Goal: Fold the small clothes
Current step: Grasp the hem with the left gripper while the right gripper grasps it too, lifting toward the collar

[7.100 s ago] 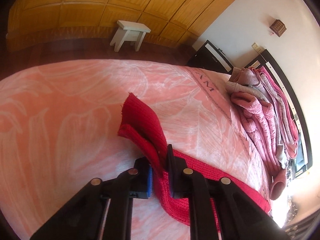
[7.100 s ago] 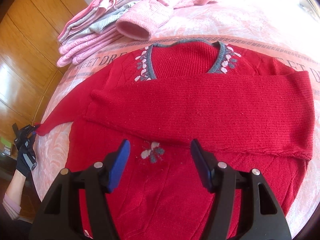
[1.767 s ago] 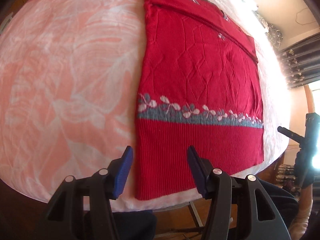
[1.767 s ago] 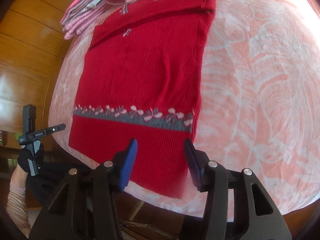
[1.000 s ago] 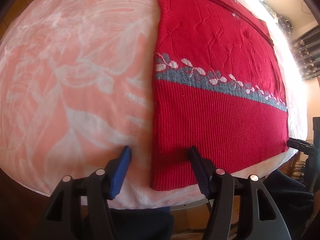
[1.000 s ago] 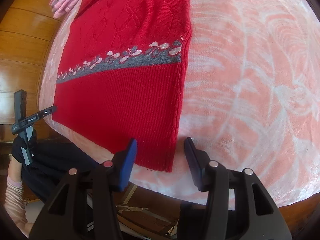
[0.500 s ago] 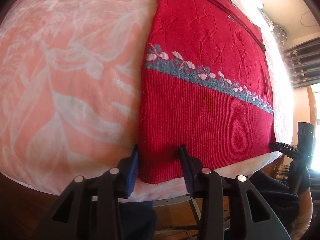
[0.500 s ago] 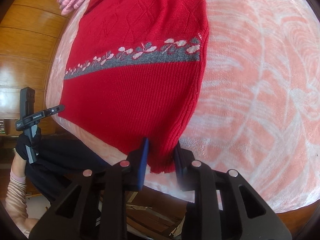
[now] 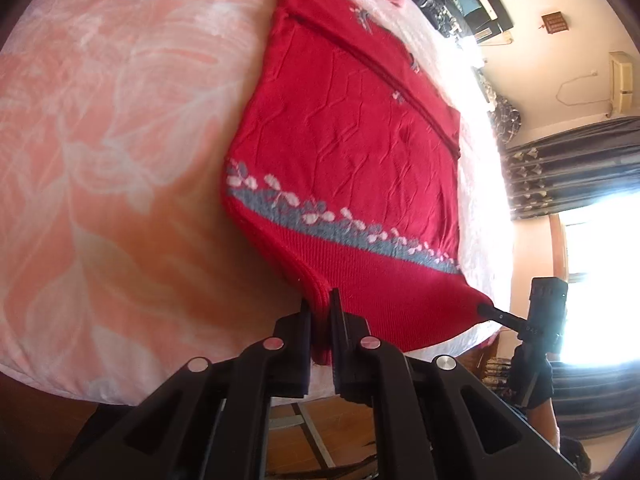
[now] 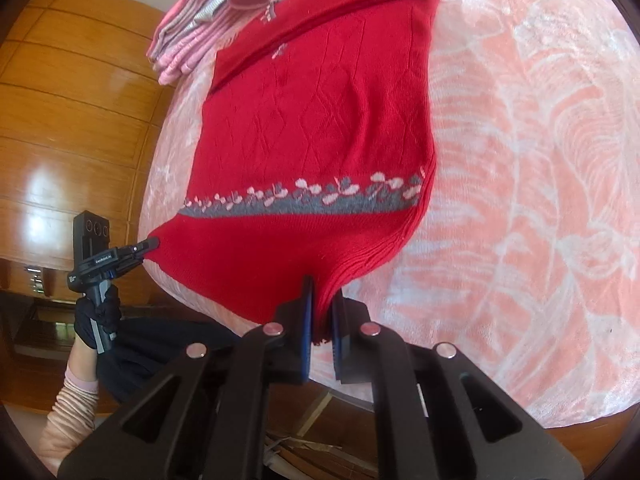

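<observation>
- Wooden panelled doors (image 10: 76,128) line the wall behind a bed covered with a pink leaf-patterned blanket (image 9: 100,152); dark curtains (image 9: 576,168) hang beside a bright window.
- On that blanket lies the red sweater (image 9: 352,136), sleeves folded across its chest, with a grey band of pale flowers (image 10: 304,200) across the lower body.
- The sweater's hem reaches the near edge of the blanket, and both hem corners are lifted off it.
- The left gripper (image 9: 319,312) has its fingers clamped on one hem corner, the ribbed knit bunched between the pads.
- The right gripper (image 10: 320,308) pinches the other hem corner the same way, fingers closed tight on the fabric.
- Between the two corners the hem is stretched taut, while the chest of the sweater rests flat on the blanket.
- A stack of pink folded clothes (image 10: 200,28) sits just beyond the sweater's neckline, touching it.
- A gloved hand (image 10: 98,316) with a pink sleeve (image 10: 76,404) grips the left tool's handle.
</observation>
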Tool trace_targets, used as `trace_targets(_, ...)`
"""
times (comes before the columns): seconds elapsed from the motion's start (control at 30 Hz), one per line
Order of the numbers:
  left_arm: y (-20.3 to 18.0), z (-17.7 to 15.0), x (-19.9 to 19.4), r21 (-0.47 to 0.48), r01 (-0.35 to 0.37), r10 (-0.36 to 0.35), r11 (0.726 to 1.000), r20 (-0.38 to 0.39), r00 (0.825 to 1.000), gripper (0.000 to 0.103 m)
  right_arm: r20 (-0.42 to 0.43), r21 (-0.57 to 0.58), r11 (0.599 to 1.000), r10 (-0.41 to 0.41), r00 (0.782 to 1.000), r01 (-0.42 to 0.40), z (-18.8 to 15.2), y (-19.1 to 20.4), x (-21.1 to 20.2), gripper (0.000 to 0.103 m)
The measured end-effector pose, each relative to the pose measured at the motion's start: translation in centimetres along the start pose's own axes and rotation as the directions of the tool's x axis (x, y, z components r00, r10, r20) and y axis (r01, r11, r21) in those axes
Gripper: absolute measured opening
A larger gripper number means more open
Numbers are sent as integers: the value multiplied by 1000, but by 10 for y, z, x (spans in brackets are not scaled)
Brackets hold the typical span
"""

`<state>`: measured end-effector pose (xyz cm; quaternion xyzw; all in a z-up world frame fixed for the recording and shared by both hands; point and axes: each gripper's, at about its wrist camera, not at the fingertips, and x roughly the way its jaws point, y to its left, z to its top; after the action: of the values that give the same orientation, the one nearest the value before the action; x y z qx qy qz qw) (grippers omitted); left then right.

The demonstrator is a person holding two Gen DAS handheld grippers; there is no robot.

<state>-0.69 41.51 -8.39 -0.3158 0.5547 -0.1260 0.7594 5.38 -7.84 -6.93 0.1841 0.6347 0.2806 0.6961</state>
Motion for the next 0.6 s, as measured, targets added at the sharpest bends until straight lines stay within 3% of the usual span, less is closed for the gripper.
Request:
trace_targets(0.27, -20, 58, -7, -9, -12, 13, 1000, 109, 994, 7, 134, 72, 997, -15, 991, 5, 52, 2, -30, 6)
trace_targets(0.6, -22, 152, 37, -69, -67, 79, 995, 191, 978, 7, 165, 121, 986, -130, 978, 111, 152, -10, 1, 3)
